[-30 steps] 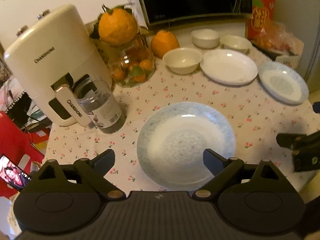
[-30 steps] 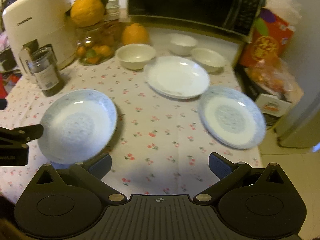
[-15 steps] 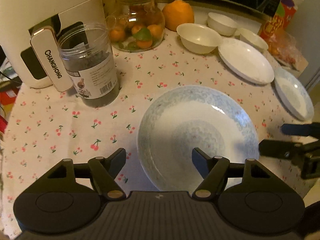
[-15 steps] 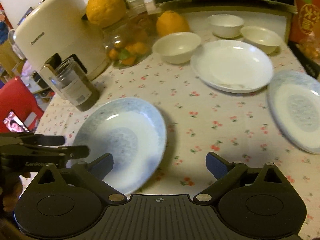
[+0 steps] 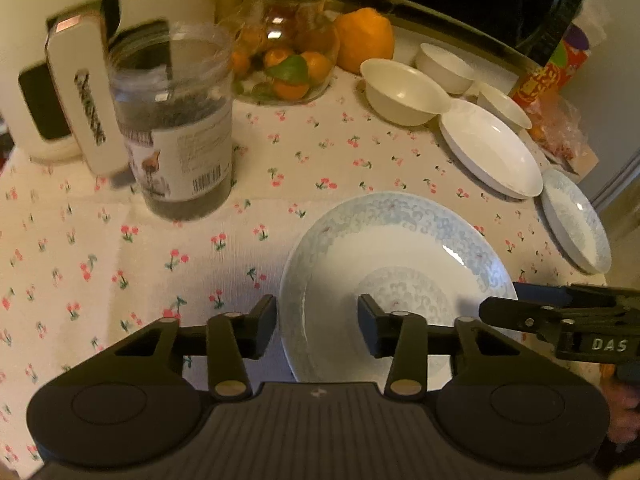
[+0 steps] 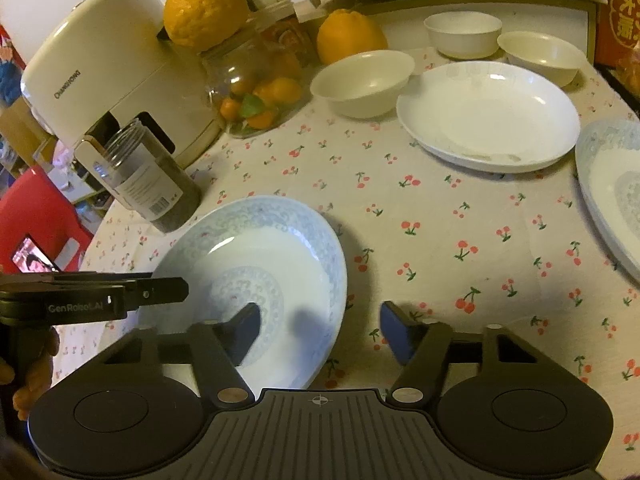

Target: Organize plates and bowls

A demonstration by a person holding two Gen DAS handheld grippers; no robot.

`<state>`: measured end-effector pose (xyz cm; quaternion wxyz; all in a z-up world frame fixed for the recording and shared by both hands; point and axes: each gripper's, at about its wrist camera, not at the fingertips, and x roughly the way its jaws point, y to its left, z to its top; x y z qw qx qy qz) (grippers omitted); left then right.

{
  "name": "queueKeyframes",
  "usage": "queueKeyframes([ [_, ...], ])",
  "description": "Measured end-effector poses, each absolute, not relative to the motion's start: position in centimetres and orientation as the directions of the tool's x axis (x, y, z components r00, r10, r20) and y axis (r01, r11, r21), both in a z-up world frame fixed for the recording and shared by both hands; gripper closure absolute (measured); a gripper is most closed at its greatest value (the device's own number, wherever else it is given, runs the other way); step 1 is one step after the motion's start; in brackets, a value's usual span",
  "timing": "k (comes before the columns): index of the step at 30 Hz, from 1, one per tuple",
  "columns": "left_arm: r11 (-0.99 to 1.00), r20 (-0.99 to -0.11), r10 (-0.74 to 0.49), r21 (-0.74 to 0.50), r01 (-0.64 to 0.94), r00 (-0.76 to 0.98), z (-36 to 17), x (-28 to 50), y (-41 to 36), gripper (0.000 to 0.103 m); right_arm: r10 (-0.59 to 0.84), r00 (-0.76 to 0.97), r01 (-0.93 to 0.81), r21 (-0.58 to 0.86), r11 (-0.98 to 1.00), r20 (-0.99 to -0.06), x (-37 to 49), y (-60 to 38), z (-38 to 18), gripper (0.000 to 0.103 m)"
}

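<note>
A blue-patterned plate (image 5: 396, 276) (image 6: 256, 256) lies on the cherry-print cloth. My left gripper (image 5: 318, 326) straddles its left rim. The jaws are closing, with one finger outside on the cloth and one over the plate's well, and the pads do not press. My right gripper (image 6: 320, 330) straddles the opposite rim the same way, also closing. Each gripper shows in the other's view: the right gripper (image 5: 504, 302) and the left gripper (image 6: 172, 286). Further back are a white plate (image 6: 488, 116), a second blue plate (image 6: 612, 192) and three white bowls (image 6: 362, 80) (image 6: 462, 34) (image 6: 540, 56).
A jar of dark contents (image 5: 180, 140) stands just behind and left of the plate. Beside it is a white appliance (image 6: 104, 72). A glass jar of oranges (image 6: 256, 84) and a microwave (image 5: 460, 0) line the back. The table edge drops off at the left.
Both grippers have come down and in toward the blue plate from opposite sides. Their jaws have narrowed and now straddle its rims. The plate lies where it was.
</note>
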<state>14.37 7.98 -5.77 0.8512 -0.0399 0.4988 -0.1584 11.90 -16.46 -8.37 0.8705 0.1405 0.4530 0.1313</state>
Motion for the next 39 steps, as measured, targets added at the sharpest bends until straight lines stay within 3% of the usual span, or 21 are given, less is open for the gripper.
queueKeyframes([
  [3,0.943,-0.844,-0.331,-0.275,0.189,0.422,-6.4,14.6,8.6,0.072,0.35,0.547,-0.078,0.37,0.926,-0.76,12.1,-16.5,-9.0,0.064],
  [7,0.94,-0.85,-0.341,-0.312,0.137,0.401,-7.0,14.7,9.3,0.082,0.343,0.543,-0.045,0.381,0.923,-0.767,12.4,-16.6,-9.7,0.075],
  [9,0.942,-0.848,-0.335,-0.31,0.129,0.41,-7.0,14.6,9.5,0.087,0.352,0.542,-0.045,0.392,0.919,-0.763,12.4,-16.7,-9.8,0.085],
  [26,0.941,-0.806,-0.338,-0.273,0.201,0.485,-5.5,13.5,6.1,0.09,0.285,0.611,0.03,0.382,0.924,-0.738,13.0,-19.1,-8.4,0.088],
  [39,0.946,-0.826,-0.316,-0.238,0.22,0.467,-6.3,14.3,2.9,0.09,0.217,0.624,0.102,0.354,0.93,-0.751,14.4,-21.5,-9.2,0.088],
])
